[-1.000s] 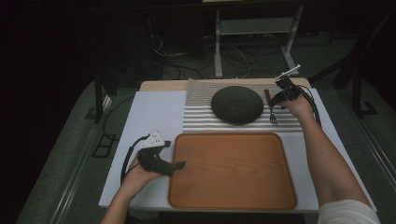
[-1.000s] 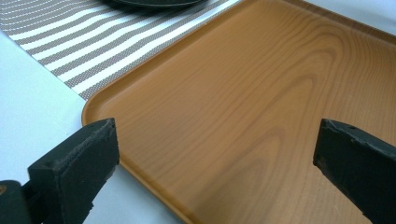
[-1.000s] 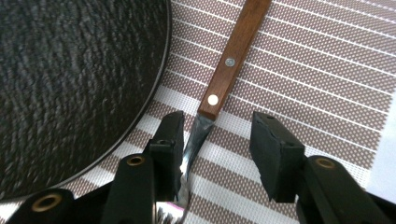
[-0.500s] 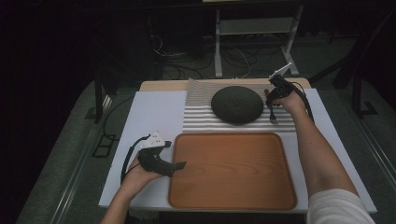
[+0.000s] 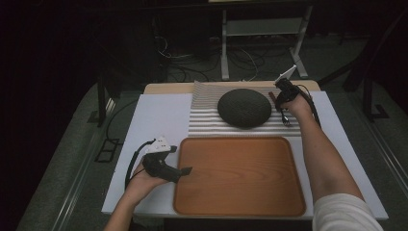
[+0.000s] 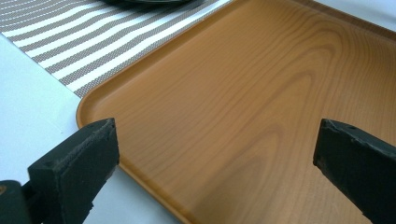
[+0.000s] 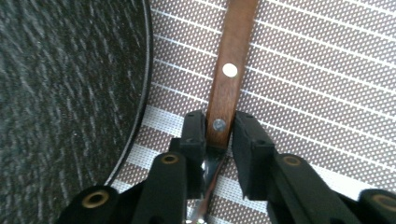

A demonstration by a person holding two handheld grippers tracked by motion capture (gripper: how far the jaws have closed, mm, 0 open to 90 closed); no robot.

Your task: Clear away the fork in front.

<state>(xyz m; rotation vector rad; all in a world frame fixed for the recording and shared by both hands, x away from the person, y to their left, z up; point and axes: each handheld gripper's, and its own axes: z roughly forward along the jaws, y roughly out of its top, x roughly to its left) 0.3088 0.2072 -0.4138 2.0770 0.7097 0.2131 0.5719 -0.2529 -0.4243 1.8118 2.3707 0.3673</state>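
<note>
A fork (image 7: 229, 79) with a brown wooden handle fixed by two pale rivets lies flat on the striped placemat (image 5: 207, 113), just to the right of the dark round plate (image 5: 244, 108). Its metal neck and tines (image 5: 286, 120) point toward the person, its handle away, roughly parallel to the placemat's right edge.

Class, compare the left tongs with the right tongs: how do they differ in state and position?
The left tongs stand wide open with nothing between them, while the right tongs have just been closing and now grip the fork's wooden handle. The left tongs hover at the wooden tray's edge; the right tongs work over the striped mat. Both have black jaws.
</note>
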